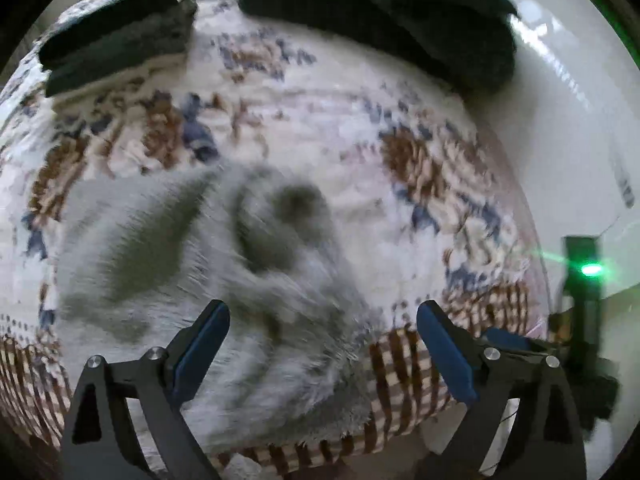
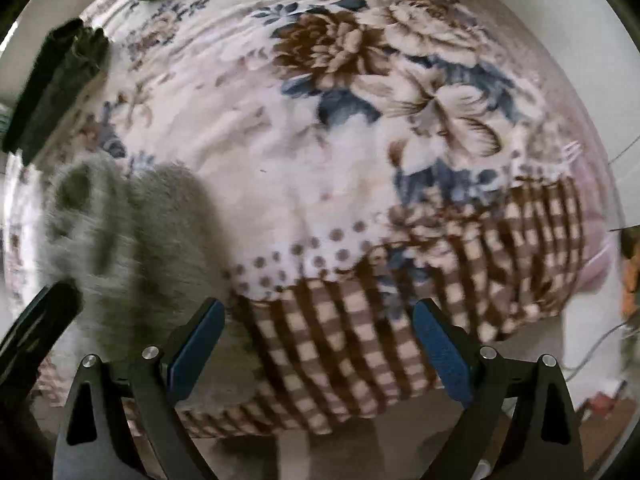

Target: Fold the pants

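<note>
Grey fleece pants (image 1: pixel 208 280) lie bunched on a floral blanket (image 1: pixel 340 128), blurred by motion. My left gripper (image 1: pixel 323 320) is open above their near edge, its left blue finger (image 1: pixel 202 356) over the fabric, holding nothing. In the right wrist view the pants (image 2: pixel 132 240) lie at the lower left. My right gripper (image 2: pixel 319 320) is open and empty over the blanket's checked border (image 2: pixel 360 344), to the right of the pants. The left gripper's body (image 2: pixel 36 324) shows at the left edge there.
A stack of folded dark clothes (image 1: pixel 120 28) sits at the far left of the bed, also in the right wrist view (image 2: pixel 52 88). A dark green pile (image 1: pixel 400 12) lies at the far end. A white wall (image 1: pixel 560 140) and a black device with a green light (image 1: pixel 588 270) stand right.
</note>
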{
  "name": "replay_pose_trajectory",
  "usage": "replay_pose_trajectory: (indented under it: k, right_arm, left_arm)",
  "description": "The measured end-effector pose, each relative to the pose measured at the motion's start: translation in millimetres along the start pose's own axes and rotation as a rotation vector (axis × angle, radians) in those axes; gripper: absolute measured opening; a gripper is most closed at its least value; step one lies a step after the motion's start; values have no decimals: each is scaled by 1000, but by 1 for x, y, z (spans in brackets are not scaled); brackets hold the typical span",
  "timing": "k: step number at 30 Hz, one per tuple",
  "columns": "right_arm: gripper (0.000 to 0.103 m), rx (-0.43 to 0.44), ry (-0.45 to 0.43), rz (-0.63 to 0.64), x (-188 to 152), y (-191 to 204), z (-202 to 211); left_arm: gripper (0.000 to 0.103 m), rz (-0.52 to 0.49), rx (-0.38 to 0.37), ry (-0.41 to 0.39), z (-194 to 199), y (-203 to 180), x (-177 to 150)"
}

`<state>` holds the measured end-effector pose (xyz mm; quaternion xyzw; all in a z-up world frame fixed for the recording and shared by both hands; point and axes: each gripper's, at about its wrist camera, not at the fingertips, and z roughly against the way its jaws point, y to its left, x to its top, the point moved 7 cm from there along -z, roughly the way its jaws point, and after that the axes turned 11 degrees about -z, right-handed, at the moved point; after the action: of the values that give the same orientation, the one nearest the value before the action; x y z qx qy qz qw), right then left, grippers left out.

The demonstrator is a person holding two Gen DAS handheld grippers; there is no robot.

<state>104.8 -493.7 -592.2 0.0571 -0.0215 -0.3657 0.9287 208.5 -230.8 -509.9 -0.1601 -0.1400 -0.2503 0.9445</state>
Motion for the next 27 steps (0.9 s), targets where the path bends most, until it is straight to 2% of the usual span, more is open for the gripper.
replay_pose_trajectory:
  k: [5, 8, 9, 12, 15, 17, 20, 21, 22, 23, 24, 27]
  right_arm:
    - [97, 144, 71, 1, 6, 31, -4]
    - [97, 253, 107, 14, 9, 63, -2]
    - [97, 299, 130, 25, 10, 77, -4]
    - [97, 408, 209, 46, 11, 118, -14]
    - [97, 474, 292, 48, 9, 153, -28]
    - [97, 473, 324, 94, 5, 175, -35]
    - [96, 407, 334, 225, -8, 195, -43]
    - [77, 347, 314, 282, -13, 198, -47]
    - [53, 283, 281, 320, -17, 196, -50]
    - [36, 244, 264, 333, -19, 193, -50]
    - [36, 246, 254, 310, -19, 188, -46]
    - [34, 342, 193, 159, -11, 160, -6]
  left_arm:
    - [97, 73, 6, -43, 35, 37, 10]
    - [98, 172, 31, -54, 50, 77, 9]
    - [101, 231, 48, -57, 56, 98, 5]
    - [101, 359, 125, -46, 63, 150, -12]
    - [101, 421, 221, -7, 64, 191, -32]
    - [101, 446, 252, 16, 61, 206, -46]
    - [101, 465, 288, 47, 56, 221, -63]
    - [101, 462, 294, 60, 54, 222, -67]
    - [101, 461, 294, 69, 53, 224, -71]
    - [101, 458, 289, 74, 50, 224, -73]
    - [101, 455, 279, 82, 47, 223, -76]
    - [101, 448, 256, 91, 45, 219, -79]
